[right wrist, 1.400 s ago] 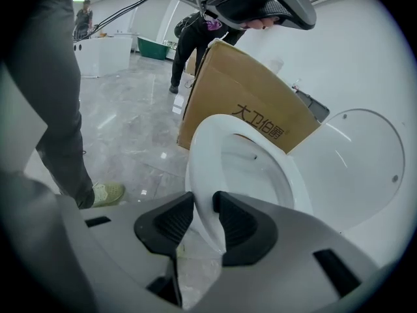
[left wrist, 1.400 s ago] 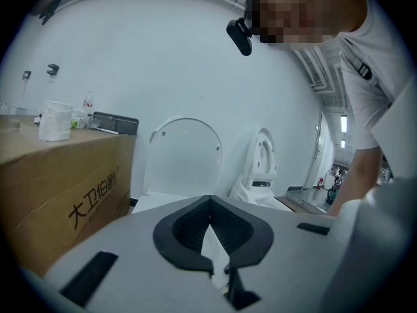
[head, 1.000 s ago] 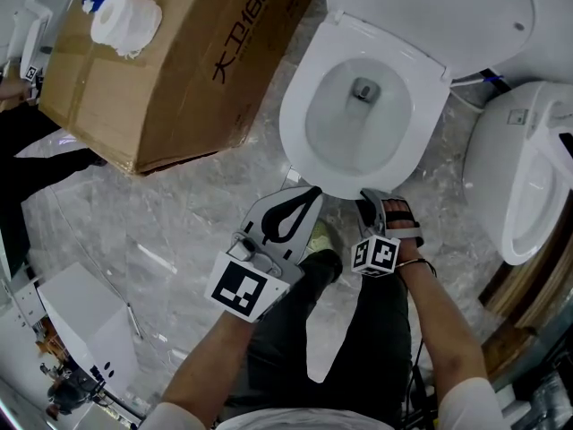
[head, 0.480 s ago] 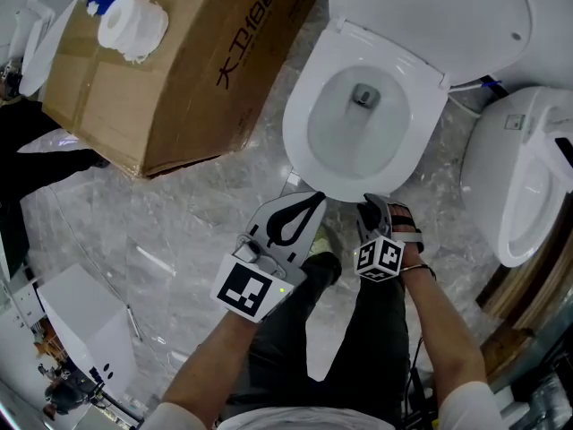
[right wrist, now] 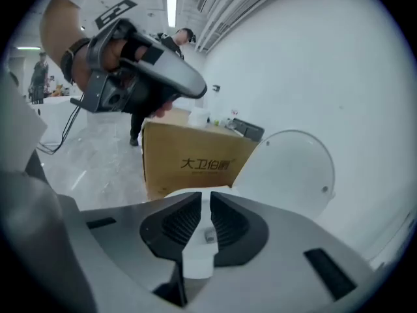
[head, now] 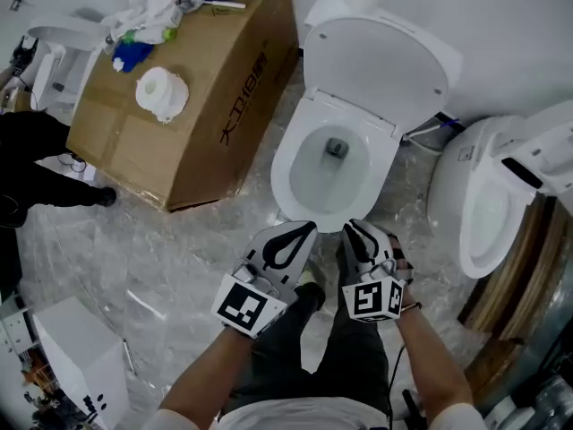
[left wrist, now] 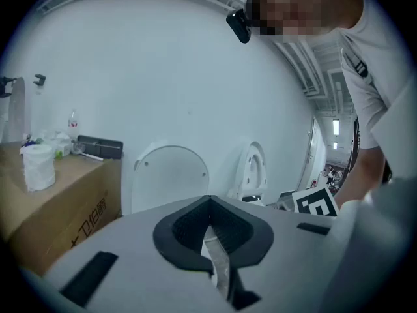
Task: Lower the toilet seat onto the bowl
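A white toilet stands ahead with its bowl (head: 291, 173) uncovered. Its lid (head: 380, 65) is raised against the tank; I cannot tell whether the seat ring is up with it. The lid also shows upright in the left gripper view (left wrist: 171, 175) and the right gripper view (right wrist: 293, 171). My left gripper (head: 309, 227) hovers just short of the bowl's front rim, its jaws shut on nothing (left wrist: 208, 199). Beside it on the right, my right gripper (head: 354, 227) is closing, with a thin gap left and nothing between the jaws (right wrist: 202, 196).
A large cardboard box (head: 206, 124) stands left of the toilet, with a toilet roll (head: 161, 93) and clutter on top. A second white toilet (head: 488, 200) is at the right. A white cabinet (head: 76, 356) sits low at the left. My legs and shoes are below the grippers.
The view has tilted up and back, showing the whole raised lid and more of the box. The right gripper's jaws have narrowed. Both grippers now sit side by side before the bowl.
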`<state>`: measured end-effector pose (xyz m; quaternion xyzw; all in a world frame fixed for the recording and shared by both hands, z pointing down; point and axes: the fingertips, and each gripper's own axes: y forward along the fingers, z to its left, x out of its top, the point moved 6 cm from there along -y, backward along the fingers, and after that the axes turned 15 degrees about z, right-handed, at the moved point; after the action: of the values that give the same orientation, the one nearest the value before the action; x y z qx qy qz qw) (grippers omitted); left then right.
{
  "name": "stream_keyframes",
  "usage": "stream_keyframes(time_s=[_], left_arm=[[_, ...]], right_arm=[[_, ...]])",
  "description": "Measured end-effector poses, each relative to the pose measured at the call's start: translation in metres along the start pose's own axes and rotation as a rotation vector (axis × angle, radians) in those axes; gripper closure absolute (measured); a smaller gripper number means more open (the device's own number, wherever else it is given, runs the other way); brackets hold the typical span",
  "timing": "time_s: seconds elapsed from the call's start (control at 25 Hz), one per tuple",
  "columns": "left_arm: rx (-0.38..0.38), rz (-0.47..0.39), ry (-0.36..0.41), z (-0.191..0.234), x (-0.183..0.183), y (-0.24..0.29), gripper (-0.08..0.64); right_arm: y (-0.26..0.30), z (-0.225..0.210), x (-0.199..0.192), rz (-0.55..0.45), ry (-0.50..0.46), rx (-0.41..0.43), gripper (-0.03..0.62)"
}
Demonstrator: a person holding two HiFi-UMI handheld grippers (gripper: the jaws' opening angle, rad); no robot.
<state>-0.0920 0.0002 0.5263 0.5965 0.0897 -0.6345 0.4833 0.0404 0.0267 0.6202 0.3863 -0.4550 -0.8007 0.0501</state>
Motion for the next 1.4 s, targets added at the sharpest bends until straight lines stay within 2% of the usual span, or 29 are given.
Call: stream_keyframes(time_s=[0.24,0.4,0.6,0.72,0.84,0.96,1.4], left_arm=[[-0.009,-0.063,0.080,-0.027,0.091,-0.032,0.550],[0.011,-0.043,0.067,-0.040,0.135,-0.051,0.549],[0.001,-0.072,0.078,-0.055,0.187,-0.067,0.549],[-0.003,-0.083,0.054,-0.068,0.206,-0.079,0.549],[-0.009,-0.094,0.078,-0.078,0.231,-0.087,0.549],[-0.006,-0.119,0.109,-0.078,0.262,-0.091,0.549],[0.001,-0.224,0.105,-0.087,0.336,-0.121,0.550]], right_arm=[[-0.091,-0.060,0.077,-0.125,0.145,-0.082,0.549],[-0.144,-0.093,0.114,-0.194,0.240,-0.073,0.555],[-0.200,-0.132,0.161,-0.302,0.337,-0.074,0.555],[-0.228,-0.139,0.178,-0.348,0.364,-0.062,0.558],[-0.250,-0.147,0.191,-0.367,0.406,-0.052,0.561],[-0.265,-0.165,0.212,-0.399,0.410,-0.050,0.567],[-0.311,-0.189,0.259,-0.488,0.420,-0.022,0.575]])
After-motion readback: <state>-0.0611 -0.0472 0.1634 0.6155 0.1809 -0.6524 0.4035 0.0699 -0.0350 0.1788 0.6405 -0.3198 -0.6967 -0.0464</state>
